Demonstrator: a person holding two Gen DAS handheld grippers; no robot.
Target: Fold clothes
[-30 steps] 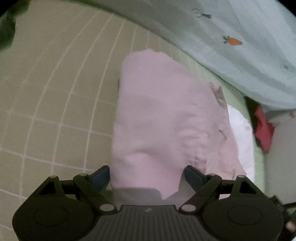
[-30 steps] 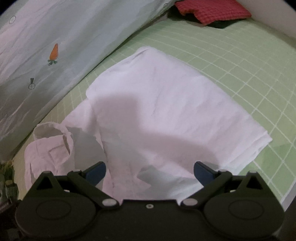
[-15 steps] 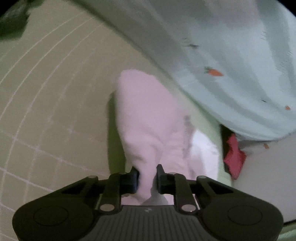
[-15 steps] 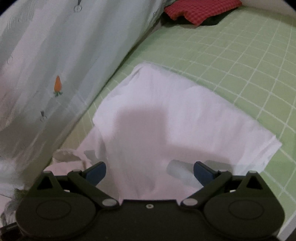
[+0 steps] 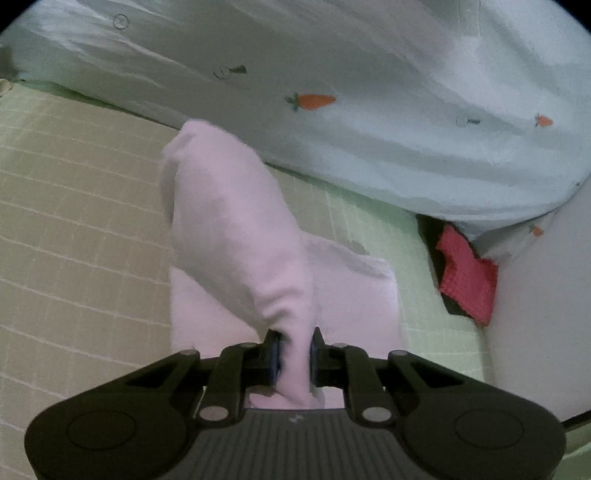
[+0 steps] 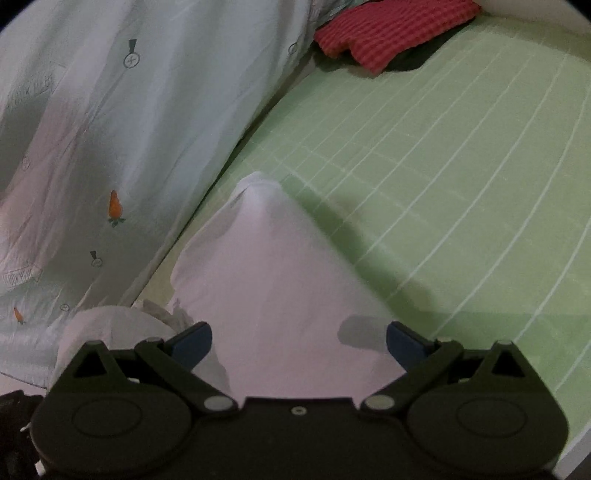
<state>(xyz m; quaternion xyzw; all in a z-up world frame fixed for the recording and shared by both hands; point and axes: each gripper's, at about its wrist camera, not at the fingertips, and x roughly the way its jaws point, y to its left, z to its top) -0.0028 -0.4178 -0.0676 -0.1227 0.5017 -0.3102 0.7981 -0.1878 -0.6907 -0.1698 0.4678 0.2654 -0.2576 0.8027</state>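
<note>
A pale pink-white garment (image 5: 236, 229) lies on the green checked bed sheet (image 5: 74, 221). One end is pulled up off the sheet into a ridge. My left gripper (image 5: 295, 354) pinches that raised fold, and its jaws are still closing on the cloth between the pads. In the right wrist view the same garment (image 6: 280, 280) spreads out flat below my right gripper (image 6: 299, 341). That gripper is open above the cloth with nothing between its blue pads (image 6: 192, 343). A crumpled collar part (image 6: 110, 325) shows at the lower left.
A pale blue duvet with carrot prints (image 5: 369, 74) (image 6: 110, 110) is heaped along the far side, close to the garment. A red checked cloth on something dark (image 5: 465, 280) (image 6: 388, 33) lies by the white wall. Green sheet (image 6: 443, 184) stretches to the right.
The left gripper shut on the garment's near edge and lifted it, drawing the cloth into a raised fold. The right gripper stayed open while sliding across the garment toward the duvet.
</note>
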